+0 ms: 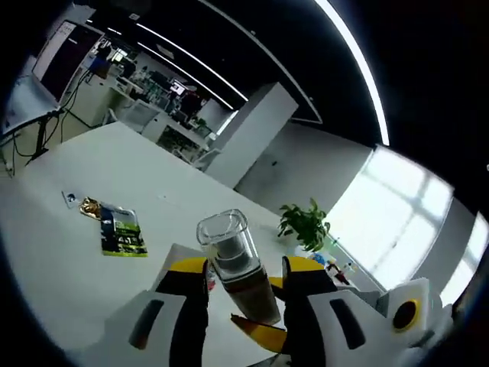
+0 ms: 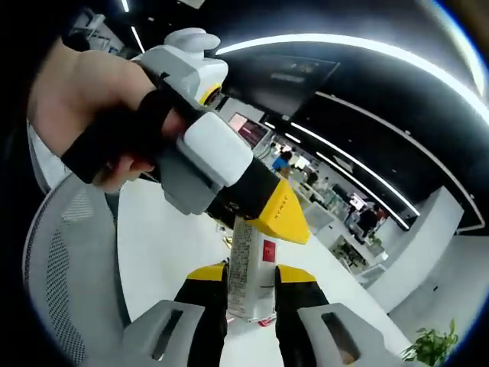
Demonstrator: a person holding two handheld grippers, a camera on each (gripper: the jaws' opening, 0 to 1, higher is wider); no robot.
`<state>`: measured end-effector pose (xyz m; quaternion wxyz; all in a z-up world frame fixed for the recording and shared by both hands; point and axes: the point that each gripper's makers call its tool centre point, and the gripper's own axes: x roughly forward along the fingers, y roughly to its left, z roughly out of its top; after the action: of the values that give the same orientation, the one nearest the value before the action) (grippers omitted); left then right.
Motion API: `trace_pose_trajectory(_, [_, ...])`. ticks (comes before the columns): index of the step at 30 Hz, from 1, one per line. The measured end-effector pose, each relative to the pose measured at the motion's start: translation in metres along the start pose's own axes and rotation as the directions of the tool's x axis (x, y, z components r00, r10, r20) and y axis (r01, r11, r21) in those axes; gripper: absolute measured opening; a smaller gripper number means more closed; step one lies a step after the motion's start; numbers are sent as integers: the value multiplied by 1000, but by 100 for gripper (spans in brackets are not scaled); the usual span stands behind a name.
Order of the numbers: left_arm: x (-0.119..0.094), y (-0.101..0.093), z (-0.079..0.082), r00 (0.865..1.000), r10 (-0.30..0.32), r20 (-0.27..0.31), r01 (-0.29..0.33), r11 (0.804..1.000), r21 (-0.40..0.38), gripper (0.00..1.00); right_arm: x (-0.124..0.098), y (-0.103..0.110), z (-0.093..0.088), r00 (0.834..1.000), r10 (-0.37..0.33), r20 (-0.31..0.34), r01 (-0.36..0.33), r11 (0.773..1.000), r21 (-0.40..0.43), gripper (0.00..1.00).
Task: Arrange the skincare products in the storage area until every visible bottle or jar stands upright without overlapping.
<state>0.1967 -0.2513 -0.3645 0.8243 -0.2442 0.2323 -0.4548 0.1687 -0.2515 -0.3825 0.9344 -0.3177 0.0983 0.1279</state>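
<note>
- Two grippers are meeting on one object: a single skincare bottle (image 1: 238,267) is being held in the air between them, above a white table (image 1: 69,252).
- In the left gripper view, the left gripper (image 1: 244,294) is closing its yellow-tipped jaws on the bottle's darker lower body, while the clear square cap (image 1: 224,232) is pointing away from the camera. A second yellow tip is poking in from below, apparently the other gripper's.
- In the right gripper view, the right gripper (image 2: 250,294) is pinching the labelled end of the same bottle (image 2: 250,279) between its jaws, and the left gripper (image 2: 252,202) is reaching in from above, carried by a person's hand (image 2: 99,115).
- Judging by this, a hand-over or re-orienting step is taking place: the bottle is being turned so it can stand upright.
- Next, one gripper is likely needing to let go while the other keeps a firm hold, and then the bottle is needing to be lowered base-first onto the table.
- Lying flat on the table well apart from the bottle are a green packet (image 1: 121,232) and a small gold sachet (image 1: 90,207); a grey mesh chair (image 2: 61,267) is sitting at the table edge, and a potted plant (image 1: 306,224) is standing beyond.
- No storage area can be made out in either view.
</note>
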Motion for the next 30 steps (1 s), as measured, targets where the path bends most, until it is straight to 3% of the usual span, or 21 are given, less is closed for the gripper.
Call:
trace_pose_trajectory(4, [-1, 3, 1, 1000, 15, -7, -15, 999, 29, 22, -1, 1, -1, 1000, 9, -1, -9, 1000, 9, 15])
trace_pose_trajectory(12, [1, -5, 5, 998, -48, -40, 51, 996, 79, 19, -2, 1, 2, 999, 33, 28, -35, 996, 86, 17])
trace_pose_trajectory(17, [-1, -10, -1, 986, -108, -126, 129, 977, 171, 17, -5, 7, 1, 993, 104, 47, -110, 982, 151, 16])
trace_pose_trajectory(19, [-2, -10, -2, 979, -129, -155, 161, 963, 214, 17, -8, 13, 1, 987, 145, 65, -155, 967, 203, 16])
trace_pose_trajectory(22, [-6, -15, 1, 963, -190, -191, 235, 939, 249, 17, -15, 15, -1, 974, 197, 114, -221, 940, 261, 15])
trace_pose_trajectory(23, [-8, -18, 1, 949, -224, -221, 279, 923, 266, 17, -17, 18, 1, 963, 231, 135, -261, 926, 274, 14])
trace_pose_trajectory(25, [-10, -21, 2, 940, -240, -243, 307, 904, 297, 17, -23, 18, 2, 948, 271, 164, -310, 903, 298, 13])
trace_pose_trajectory(26, [-13, -26, 2, 921, -273, -277, 356, 879, 317, 17, -26, 19, 2, 940, 296, 172, -336, 895, 293, 14])
trace_pose_trajectory(28, [-16, -33, 7, 902, -317, -294, 409, 846, 343, 17, -30, 15, 4, 928, 310, 205, -362, 880, 307, 16])
trace_pose_trajectory(29, [-20, -39, 4, 875, -354, -331, 459, 824, 332, 17, -35, 17, 7, 909, 348, 231, -409, 851, 329, 18])
trace_pose_trajectory(30, [-20, -41, 7, 871, -361, -332, 470, 808, 356, 17, -36, 15, 7, 905, 353, 238, -419, 842, 340, 19])
